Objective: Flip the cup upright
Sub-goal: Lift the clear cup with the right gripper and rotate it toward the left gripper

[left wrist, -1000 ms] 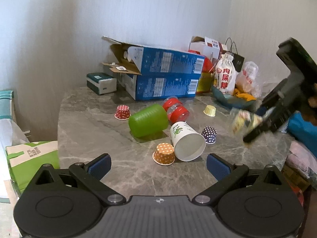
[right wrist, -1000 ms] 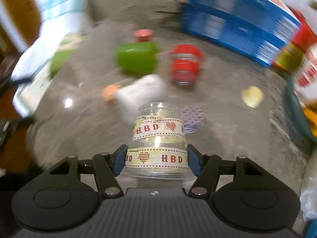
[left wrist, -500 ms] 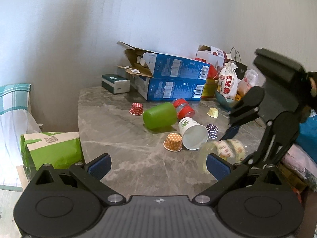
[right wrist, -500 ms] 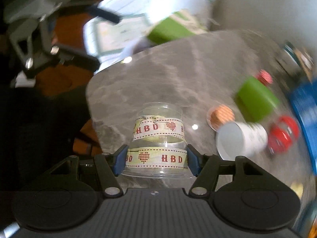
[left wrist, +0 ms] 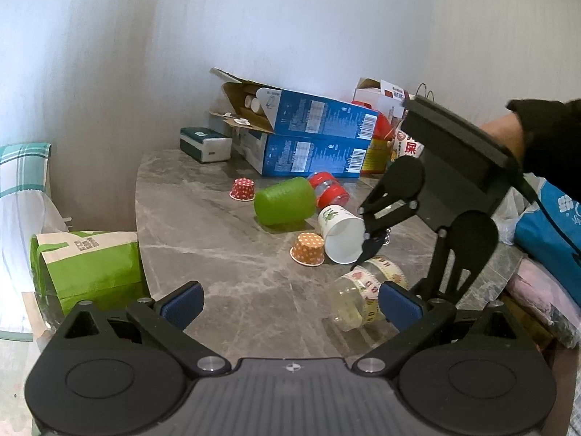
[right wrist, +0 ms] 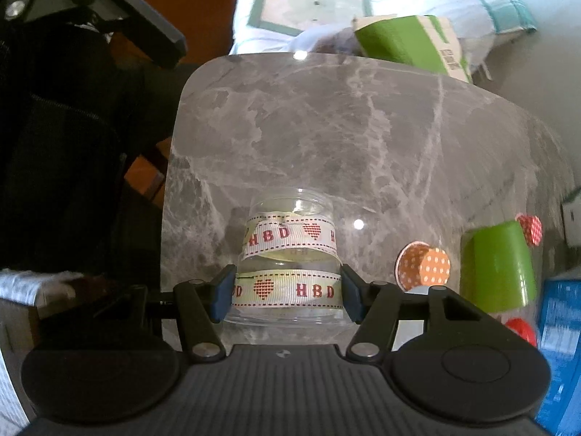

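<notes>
A clear plastic cup (right wrist: 288, 265) with HBD ribbon inside is gripped by my right gripper (right wrist: 287, 292), whose blue pads press both sides near its wide end. In the left wrist view the same cup (left wrist: 363, 292) hangs tilted, its base pointing down-left, low over the marble table (left wrist: 218, 254), with the right gripper (left wrist: 377, 269) above it. My left gripper (left wrist: 290, 299) is open and empty at the table's near edge, left of the cup.
On the table lie a green cup (left wrist: 285, 201) on its side, a white paper cup (left wrist: 341, 234), a red jar (left wrist: 328, 190), and orange (left wrist: 308, 249) and red (left wrist: 242, 189) cupcake liners. Blue boxes (left wrist: 312, 141) stand at the back. A green bag (left wrist: 87, 265) stands left.
My right gripper has swung the clear cup down and toward the table's near edge while turning it. The left gripper has pulled back and stays open.
</notes>
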